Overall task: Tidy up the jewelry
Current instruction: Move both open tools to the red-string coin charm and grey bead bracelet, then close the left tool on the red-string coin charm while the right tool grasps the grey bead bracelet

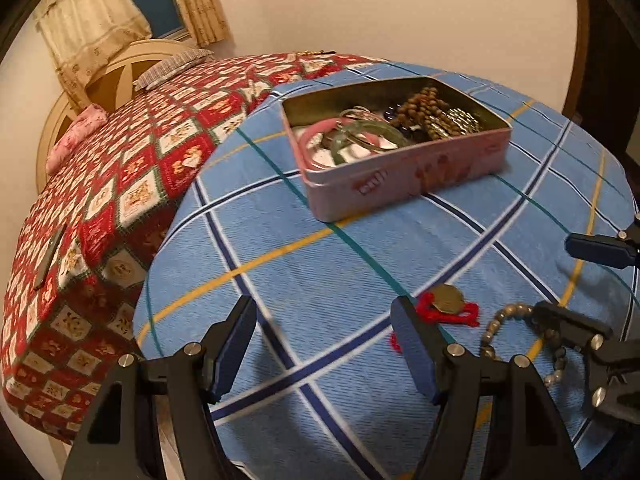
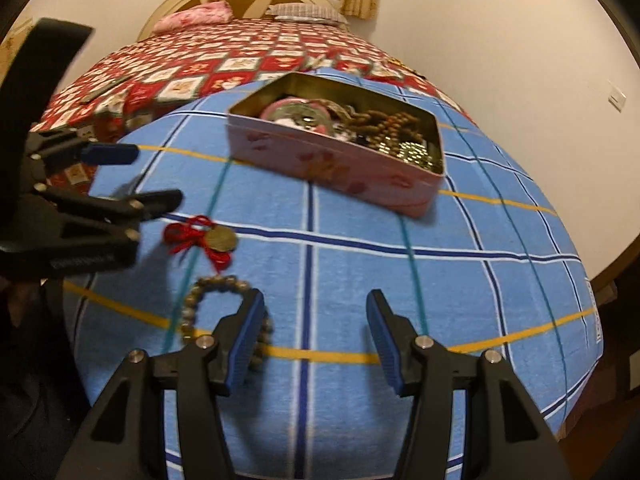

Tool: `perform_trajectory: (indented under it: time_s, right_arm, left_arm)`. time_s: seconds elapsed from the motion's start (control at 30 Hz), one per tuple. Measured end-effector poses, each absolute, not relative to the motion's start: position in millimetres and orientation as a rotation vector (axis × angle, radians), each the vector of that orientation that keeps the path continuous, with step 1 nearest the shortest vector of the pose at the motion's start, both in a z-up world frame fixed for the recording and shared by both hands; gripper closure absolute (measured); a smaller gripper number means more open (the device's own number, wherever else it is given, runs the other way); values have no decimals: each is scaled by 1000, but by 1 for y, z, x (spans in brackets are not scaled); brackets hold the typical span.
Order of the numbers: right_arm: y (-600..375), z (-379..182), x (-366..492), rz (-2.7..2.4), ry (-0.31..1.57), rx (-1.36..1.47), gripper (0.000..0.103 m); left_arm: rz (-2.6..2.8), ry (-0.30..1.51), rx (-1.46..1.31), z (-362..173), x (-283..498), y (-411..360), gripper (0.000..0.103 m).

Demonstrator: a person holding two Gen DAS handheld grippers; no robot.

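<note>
Step in hand: I judge that it is the pick-up of 1 of the 2 loose pieces on the blue checked cloth (image 2: 400, 280), to bring it into the pink tin (image 2: 340, 172).
Left gripper (image 1: 324, 340): its jaws stand wide apart and hold nothing; the coin charm with red cord (image 1: 448, 304) lies just beside its right finger.
Right gripper (image 2: 316, 332): about half open and empty; the bead bracelet (image 2: 200, 292) lies at its left finger, partly hidden behind it.
Tin: open, farther back on the cloth, already with bangles (image 1: 352, 136) and brown beads (image 1: 420, 108) inside.
How to do it well: center the jaws over 1 piece only, so that the 2 grippers do not meet.
Bracelet: take it across the bead string, not along it, or the beads may slip out.
Charm: pinch the coin, because the cord is soft and can catch the cloth.
Risk: the cloth may lift together with the piece if the fingers press too low.
</note>
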State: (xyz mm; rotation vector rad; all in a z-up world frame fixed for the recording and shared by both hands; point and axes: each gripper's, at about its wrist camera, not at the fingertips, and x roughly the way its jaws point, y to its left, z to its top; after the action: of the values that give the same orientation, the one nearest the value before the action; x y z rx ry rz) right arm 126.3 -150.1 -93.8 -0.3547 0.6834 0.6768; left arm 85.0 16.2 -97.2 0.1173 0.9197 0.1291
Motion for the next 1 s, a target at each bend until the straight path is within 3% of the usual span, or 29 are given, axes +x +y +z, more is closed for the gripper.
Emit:
perform_trajectory:
  time_s: [0.27, 0.43, 1.0]
  right_arm:
    - [-136, -108, 119, 703, 700, -400, 49]
    - [-145, -111, 136, 644, 714, -342, 76]
    - [-166, -112, 151, 551, 696, -298, 84]
  left_arm:
    - [117, 946, 119, -108, 90, 11, 33]
    - [108, 942, 117, -107, 93, 8, 33]
    - [50, 925, 91, -102, 90, -4, 33]
